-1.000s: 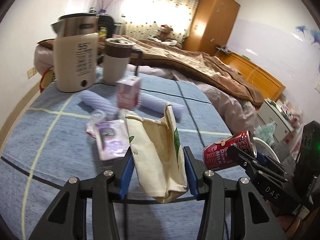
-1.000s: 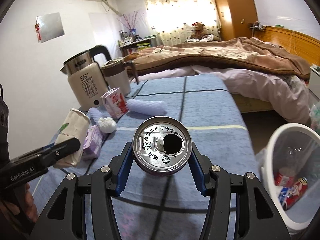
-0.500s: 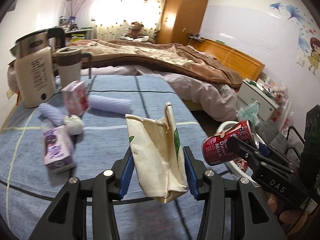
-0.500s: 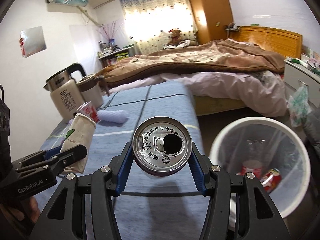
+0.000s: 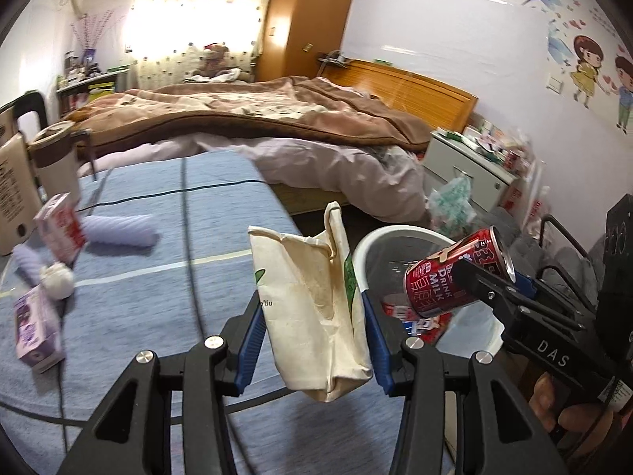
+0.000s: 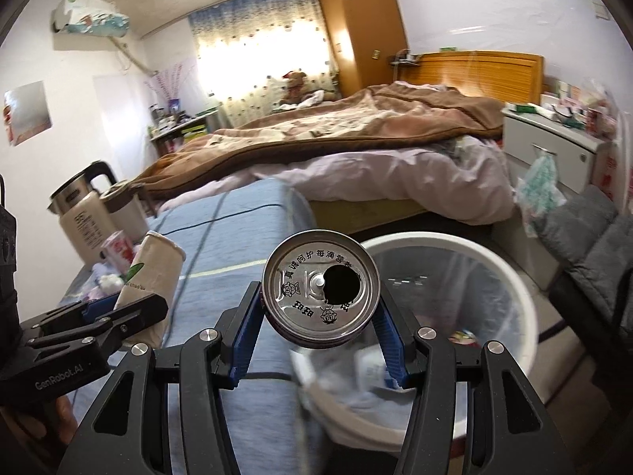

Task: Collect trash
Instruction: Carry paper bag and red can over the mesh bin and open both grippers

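Trash lies scattered on the blue blanket (image 5: 166,213), the largest surface, which fills the left and centre of the left wrist view; behind it, across the upper middle, a brown quilt (image 5: 253,114) covers a bed. A white bin (image 6: 510,277) with a clear liner occupies the lower right of the right wrist view, with red cans visible inside it. At the left edge stands a cream electric kettle (image 6: 79,221).

Next in size, a crumpled cream paper bag (image 5: 312,308) sits upright at lower centre, clamped between the blue pads of the left gripper (image 5: 312,336), whose jaws are closed about it to the bag's width. To its right, a red milk drink can (image 5: 447,277) hangs tilted over the bin's rim, pinched by the right gripper (image 6: 320,316); its silver top faces the right wrist camera, opening dark.

Smaller pieces at the left of the left wrist view: a lilac rolled towel (image 5: 118,229), a pink carton (image 5: 59,229), a purple carton (image 5: 35,332), and a white crumpled tissue (image 5: 59,281).
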Demonstrator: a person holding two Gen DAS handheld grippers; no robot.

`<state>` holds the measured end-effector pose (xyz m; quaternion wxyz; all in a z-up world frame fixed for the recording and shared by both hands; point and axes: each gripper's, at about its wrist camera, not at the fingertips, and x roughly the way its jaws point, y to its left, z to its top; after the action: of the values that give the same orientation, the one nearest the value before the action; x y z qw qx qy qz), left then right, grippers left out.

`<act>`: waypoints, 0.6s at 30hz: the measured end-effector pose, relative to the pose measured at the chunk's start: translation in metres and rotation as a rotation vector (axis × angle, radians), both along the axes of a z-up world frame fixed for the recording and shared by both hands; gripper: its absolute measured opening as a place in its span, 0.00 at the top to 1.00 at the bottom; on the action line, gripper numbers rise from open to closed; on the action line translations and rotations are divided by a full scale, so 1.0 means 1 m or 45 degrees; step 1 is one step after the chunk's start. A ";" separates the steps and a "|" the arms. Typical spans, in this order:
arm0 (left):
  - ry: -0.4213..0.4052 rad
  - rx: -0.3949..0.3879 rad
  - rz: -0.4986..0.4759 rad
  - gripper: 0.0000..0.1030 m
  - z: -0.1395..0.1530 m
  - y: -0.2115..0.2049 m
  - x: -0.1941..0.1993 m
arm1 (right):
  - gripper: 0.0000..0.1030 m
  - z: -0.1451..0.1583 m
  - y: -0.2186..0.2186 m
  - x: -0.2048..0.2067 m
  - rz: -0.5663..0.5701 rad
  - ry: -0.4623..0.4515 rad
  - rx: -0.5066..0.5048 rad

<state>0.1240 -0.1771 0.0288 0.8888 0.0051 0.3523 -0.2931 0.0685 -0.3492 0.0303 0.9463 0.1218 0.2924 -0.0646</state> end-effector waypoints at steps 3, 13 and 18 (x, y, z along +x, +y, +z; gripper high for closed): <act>0.018 -0.018 -0.062 0.52 -0.001 -0.018 0.001 | 0.47 -0.002 -0.016 -0.006 -0.041 0.005 0.001; 0.072 0.039 -0.178 0.52 -0.015 -0.072 -0.001 | 0.47 -0.020 -0.067 -0.019 -0.180 0.078 0.025; 0.074 0.085 -0.213 0.52 -0.022 -0.094 -0.005 | 0.47 -0.030 -0.077 -0.016 -0.199 0.161 -0.016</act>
<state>0.1189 -0.2710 0.0068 0.8499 0.0555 0.3859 -0.3544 0.0527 -0.4261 -0.0001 0.9188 0.1338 0.3408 -0.1476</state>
